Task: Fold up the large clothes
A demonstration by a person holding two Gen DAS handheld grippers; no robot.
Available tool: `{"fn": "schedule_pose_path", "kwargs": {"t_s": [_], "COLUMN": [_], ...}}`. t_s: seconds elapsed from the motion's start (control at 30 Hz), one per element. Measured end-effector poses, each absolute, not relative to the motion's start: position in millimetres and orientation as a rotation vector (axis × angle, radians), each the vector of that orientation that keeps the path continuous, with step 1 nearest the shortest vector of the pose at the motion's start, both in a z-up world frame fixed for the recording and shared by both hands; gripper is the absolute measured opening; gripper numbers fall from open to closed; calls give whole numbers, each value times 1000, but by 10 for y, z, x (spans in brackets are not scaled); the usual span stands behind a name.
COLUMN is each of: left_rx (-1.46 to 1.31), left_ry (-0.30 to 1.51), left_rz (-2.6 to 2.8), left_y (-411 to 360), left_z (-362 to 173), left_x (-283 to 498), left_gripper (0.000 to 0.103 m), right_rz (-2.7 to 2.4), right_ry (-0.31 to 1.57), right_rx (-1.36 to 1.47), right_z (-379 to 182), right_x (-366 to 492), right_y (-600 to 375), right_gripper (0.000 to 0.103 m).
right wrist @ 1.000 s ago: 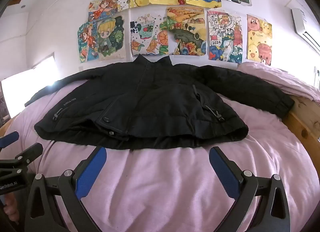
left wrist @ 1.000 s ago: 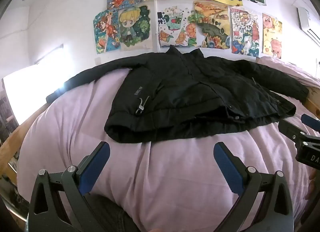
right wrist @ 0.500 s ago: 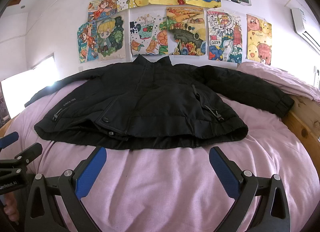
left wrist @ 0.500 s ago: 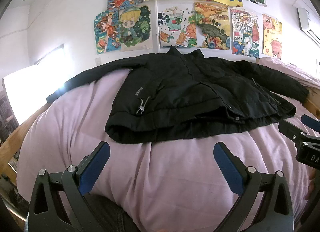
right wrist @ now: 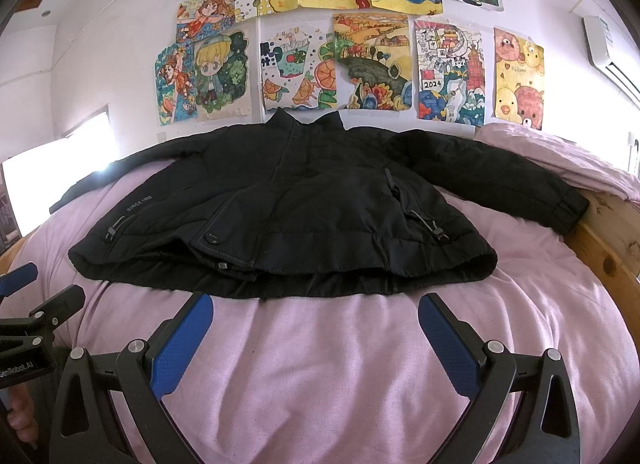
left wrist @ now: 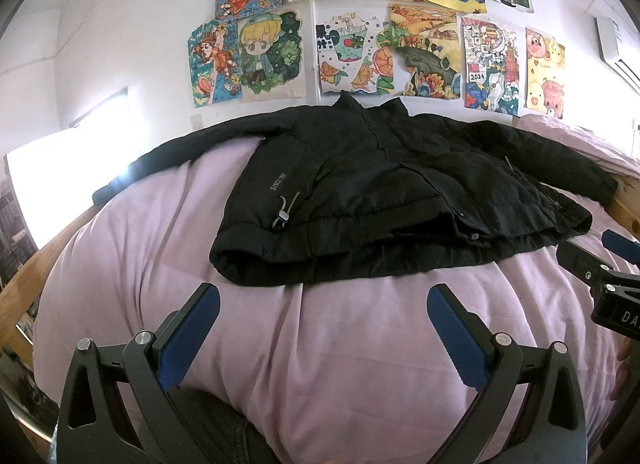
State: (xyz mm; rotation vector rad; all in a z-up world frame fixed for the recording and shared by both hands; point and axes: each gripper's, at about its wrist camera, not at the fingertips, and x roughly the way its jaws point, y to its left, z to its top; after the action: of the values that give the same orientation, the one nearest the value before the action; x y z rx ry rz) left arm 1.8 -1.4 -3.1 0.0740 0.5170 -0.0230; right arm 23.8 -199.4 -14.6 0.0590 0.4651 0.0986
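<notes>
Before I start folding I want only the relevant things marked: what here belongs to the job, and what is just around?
For the job:
black jacket, spread flat
pink bedcover under it
left gripper, open
right gripper, open

Just around:
drawings on the wall
wooden bed frame
air conditioner

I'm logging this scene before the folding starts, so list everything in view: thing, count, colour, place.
jacket: one, black, spread flat on the bed, collar toward the wall, sleeves out to both sides
bedcover: one, pale pink, under the jacket
bed frame: one, light wood, along the bed's right edge
drawings: about ten, multicoloured, on the white wall
air conditioner: one, white, upper right wall
window: one, bright, left
left gripper: one, black with blue pads, open, above bedcover
right gripper: one, same colours, open, above bedcover
</notes>
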Motion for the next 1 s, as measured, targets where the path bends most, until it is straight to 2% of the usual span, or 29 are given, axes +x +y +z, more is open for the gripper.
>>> {"fn": "schedule_pose_path", "kwargs": {"t_s": [1.0], "left_rx": [75], "left_ry": [519], "left_rz": [-25], "left_y": [-24], "left_z": [-14], "left_x": [20], "left_gripper": [102], "right_rz": [98], "right_ry": [467], "right_rx": [61], "right_z": [-169], "right_x": [251], "right_y": [-1990], "right_gripper": [103]}}
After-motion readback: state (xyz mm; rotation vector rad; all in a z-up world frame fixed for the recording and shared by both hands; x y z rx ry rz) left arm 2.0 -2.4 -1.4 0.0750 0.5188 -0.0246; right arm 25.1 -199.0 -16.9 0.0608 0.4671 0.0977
